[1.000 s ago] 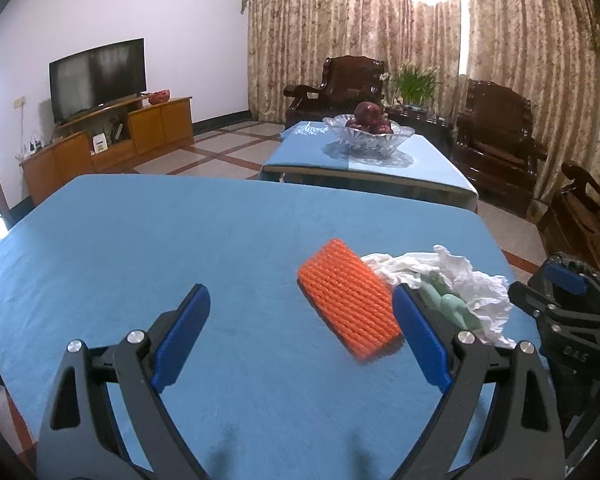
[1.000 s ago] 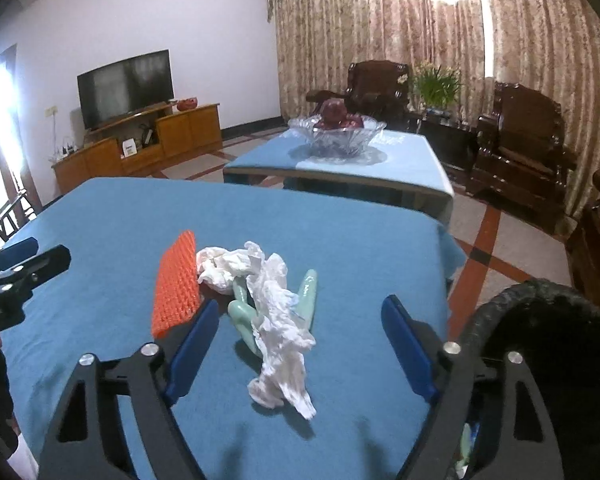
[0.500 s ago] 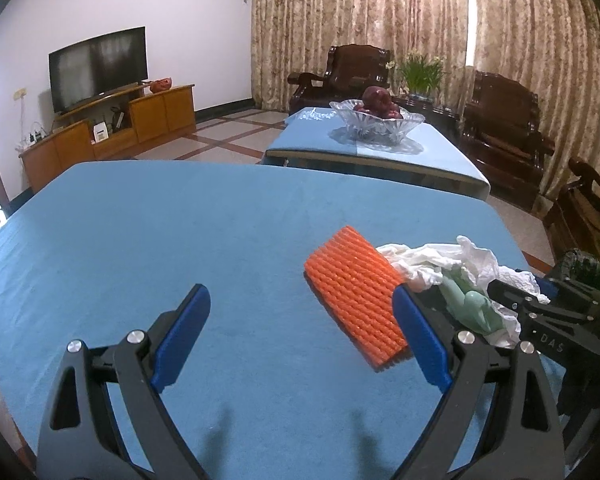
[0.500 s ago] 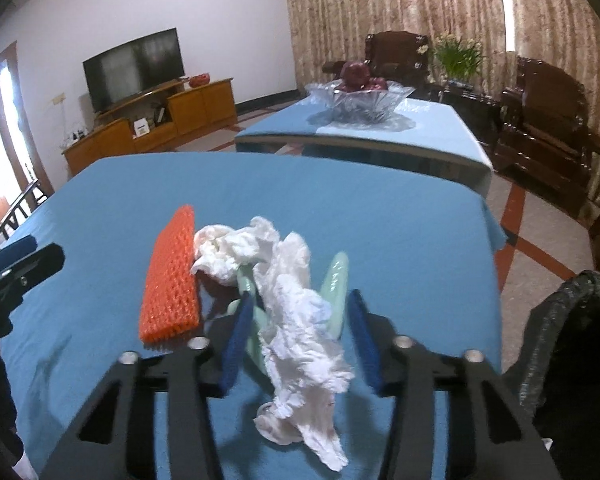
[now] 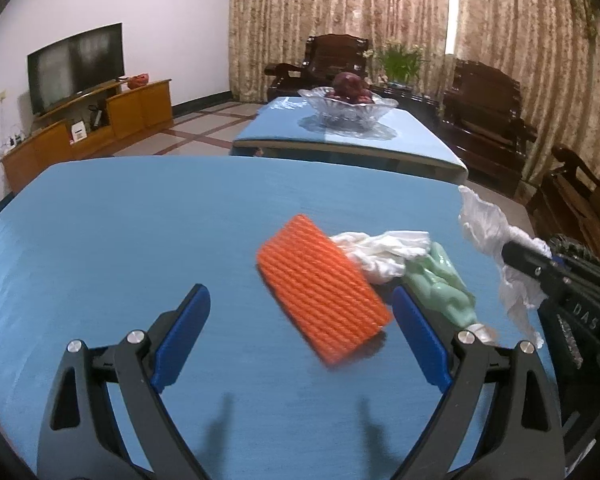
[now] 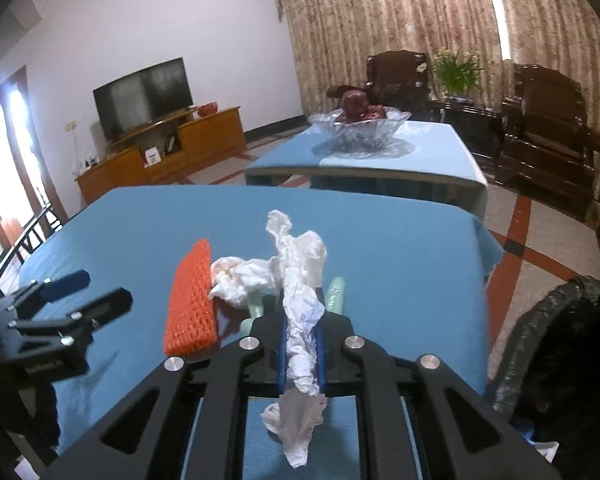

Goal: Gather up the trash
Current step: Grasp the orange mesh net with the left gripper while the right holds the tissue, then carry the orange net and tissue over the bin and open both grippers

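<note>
Over a blue-covered table (image 5: 100, 240), the right gripper (image 6: 300, 354) pinches a crumpled white tissue (image 6: 300, 280) between its blue pads (image 6: 283, 354), the paper standing up above the fingers and trailing down below them, lifted off the cloth. In the left wrist view the same tissue hangs at the right edge of the table, caught in the black gripper tip. The left gripper (image 5: 300, 336) hovers with its fingers spread wide and nothing between them, the orange foam mesh sleeve (image 5: 320, 288) lying on the cloth just ahead of its right finger. A second wad of white tissue (image 5: 380, 252) touches the far corner of that sleeve, and a pale green wrapper (image 5: 444, 284) lies against the wad on the side nearer the right gripper. A black-lined trash bin (image 6: 560, 344) stands off the table's right edge, beside the right gripper. Behind, a glass bowl of red fruit (image 6: 358, 122) sits on a second blue table (image 6: 420, 152), with a television (image 5: 74, 64) on a wooden cabinet (image 5: 100, 128) along the left wall.
</note>
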`<state>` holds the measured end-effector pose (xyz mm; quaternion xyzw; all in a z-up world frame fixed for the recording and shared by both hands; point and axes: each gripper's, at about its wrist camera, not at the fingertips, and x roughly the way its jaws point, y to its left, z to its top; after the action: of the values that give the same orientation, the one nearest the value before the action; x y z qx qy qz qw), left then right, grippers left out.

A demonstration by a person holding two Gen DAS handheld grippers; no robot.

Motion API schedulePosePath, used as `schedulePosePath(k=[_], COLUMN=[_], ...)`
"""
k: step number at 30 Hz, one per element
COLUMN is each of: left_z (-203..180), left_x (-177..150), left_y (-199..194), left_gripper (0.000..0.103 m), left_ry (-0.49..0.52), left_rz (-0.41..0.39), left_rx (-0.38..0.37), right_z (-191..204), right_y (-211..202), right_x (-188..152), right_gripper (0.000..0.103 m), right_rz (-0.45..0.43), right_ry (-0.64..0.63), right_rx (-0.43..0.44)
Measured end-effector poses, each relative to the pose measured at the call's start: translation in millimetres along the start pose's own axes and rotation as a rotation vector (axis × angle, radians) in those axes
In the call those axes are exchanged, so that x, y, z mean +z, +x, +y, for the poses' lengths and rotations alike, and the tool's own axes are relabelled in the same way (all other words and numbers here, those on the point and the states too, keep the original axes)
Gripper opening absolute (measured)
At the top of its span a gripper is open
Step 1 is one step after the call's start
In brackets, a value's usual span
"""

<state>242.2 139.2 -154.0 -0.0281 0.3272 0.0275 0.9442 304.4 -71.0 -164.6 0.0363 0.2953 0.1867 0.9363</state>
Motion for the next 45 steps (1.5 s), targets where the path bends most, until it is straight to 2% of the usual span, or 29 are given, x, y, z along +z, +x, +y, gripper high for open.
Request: schedulePosePath(k=[5,11,13,16,18,20,23,33,45], left_z=[-14,-18,-17,-14,-12,-9,-6,3,-28], left_x=[-3,-9,-10,-13,-15,-15,-13,-4,15], left_y=[20,47,57,70,75,75,69,20,-39], left_gripper=[0.09,0.089,0.078,0.056,0.034,0.023,0.016,0.013,0.013], left_ry=[0.007,-0.003,-0.015,-0.043,-0.06,-0.075,-0.097,-0.129,-0.071], left_rz=[0.036,0.088,0.113,0.163,0.182,0.184,0.174,0.089,0.002], left_rx=[-0.018,-0.006,-0.01,-0.026,-0.032,-0.028,-0.026,-0.008,-0.071], right_z=[-11,-14,-13,-12,-10,-9,-8,-2,0], right_y=[-3,1,4,10,12,13,12,-10,-62], right_x=[-1,-6,-9,-13,-15,-17,-17,-8,11], right_gripper=[0.011,0.011,0.011,0.011,0.011,0.011,0.011,0.011,0.011], right_rz=[-0.003,0.017,0.028,0.05,0.056,0.064,0.065,0.021,-0.049], right_ry=[0.014,0.01,0.007,-0.007,-0.007,-0.009,-0.01,-0.006,-0.014], right_rx=[-0.022,-0.031,-0.034,-0.048,-0.045,-0.044,-0.042,-0.031,-0.032])
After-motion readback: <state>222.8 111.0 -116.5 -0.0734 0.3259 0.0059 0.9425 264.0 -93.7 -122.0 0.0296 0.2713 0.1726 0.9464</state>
